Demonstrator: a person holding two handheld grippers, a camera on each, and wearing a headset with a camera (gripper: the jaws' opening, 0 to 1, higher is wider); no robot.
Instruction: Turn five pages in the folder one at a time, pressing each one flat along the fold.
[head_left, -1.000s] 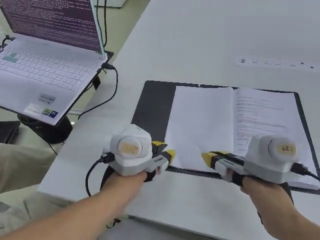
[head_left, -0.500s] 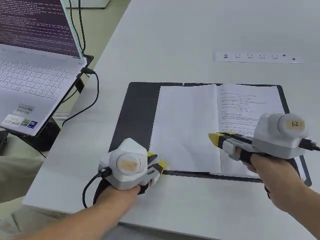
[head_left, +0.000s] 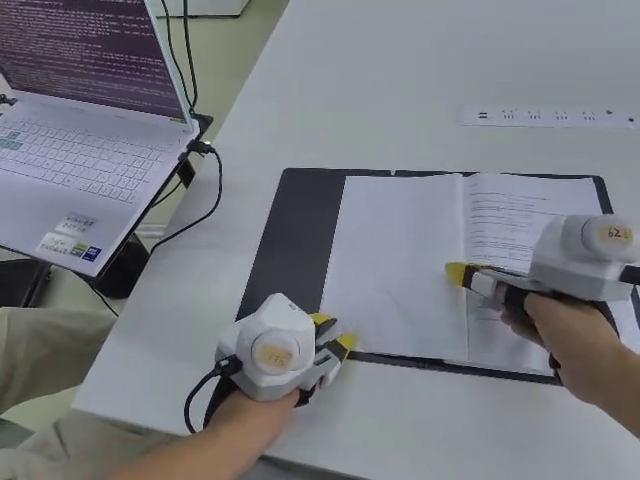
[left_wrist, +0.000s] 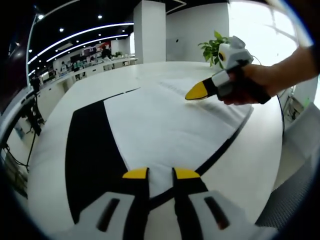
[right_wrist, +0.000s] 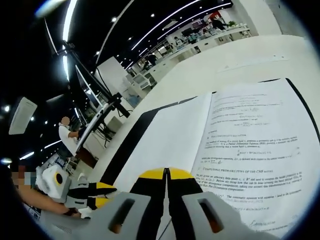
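folder (head_left: 300, 240) open on table (head_left: 400, 60) | laptop (head_left: 80, 150) left of it | power strip (head_left: 550, 117) behind

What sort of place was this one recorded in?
Most likely an open-plan office or lab workspace: a long white table with a power strip and an open laptop beside it, rows of desks under ceiling strip lights in the background, and a potted plant.

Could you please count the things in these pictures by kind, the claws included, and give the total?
Folder: 1
Laptop: 1
Power strip: 1
Claws: 2 (left claw, right claw)
Total: 5
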